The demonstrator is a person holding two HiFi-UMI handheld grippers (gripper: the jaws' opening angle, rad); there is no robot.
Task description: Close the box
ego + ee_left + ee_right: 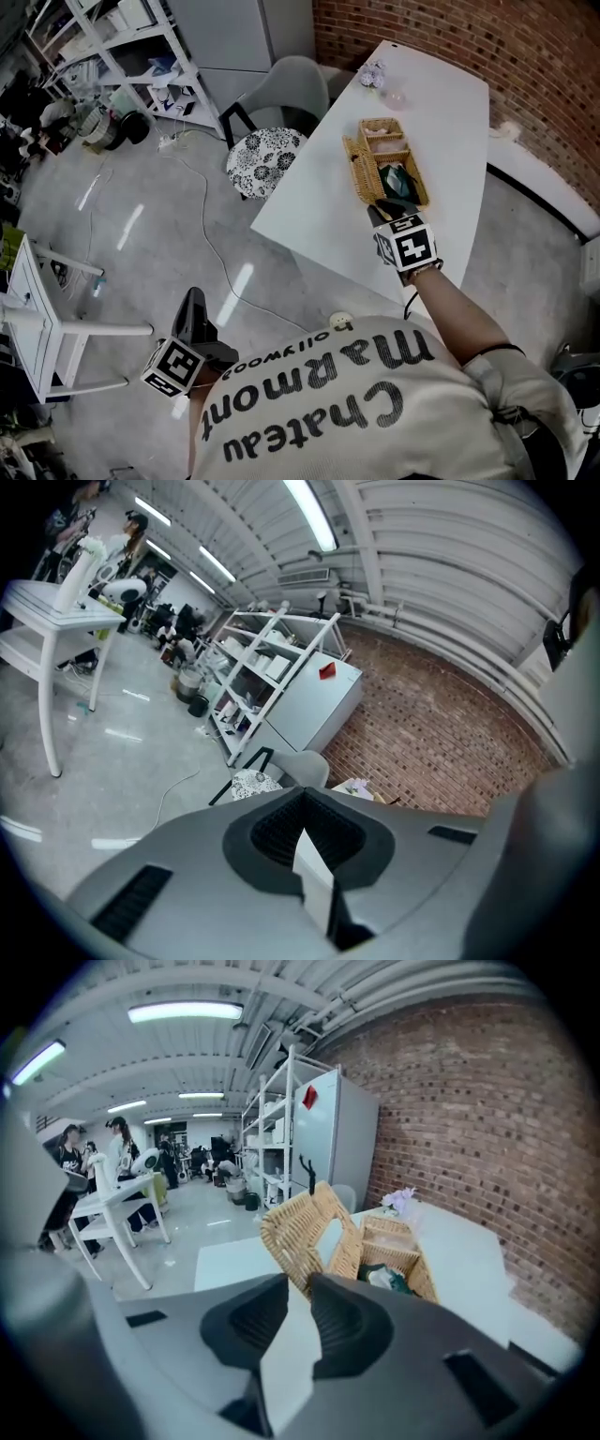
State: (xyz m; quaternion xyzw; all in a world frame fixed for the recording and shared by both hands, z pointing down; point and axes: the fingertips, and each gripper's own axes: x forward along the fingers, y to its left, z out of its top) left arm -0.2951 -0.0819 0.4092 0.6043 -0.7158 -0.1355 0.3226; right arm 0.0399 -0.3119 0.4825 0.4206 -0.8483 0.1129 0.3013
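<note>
Box (398, 1251): woven wicker, rough and ribbed, plain to see.
Lid (298, 1227): same coarse weave, matt.
Table (450, 122): smooth white top, no shine.
Floor (141, 197): polished and glossy, throwing back the lights.
Wall (422, 28): bare brick, rough.
Chair seat (262, 159): printed cloth.
Right gripper (298, 1290): matt grey plastic, with black ribbed pads (251, 1321).

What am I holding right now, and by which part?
The jaws of the right gripper appear to pinch the raised lid of the wicker box at its near corner; the left gripper holds nothing.
</note>
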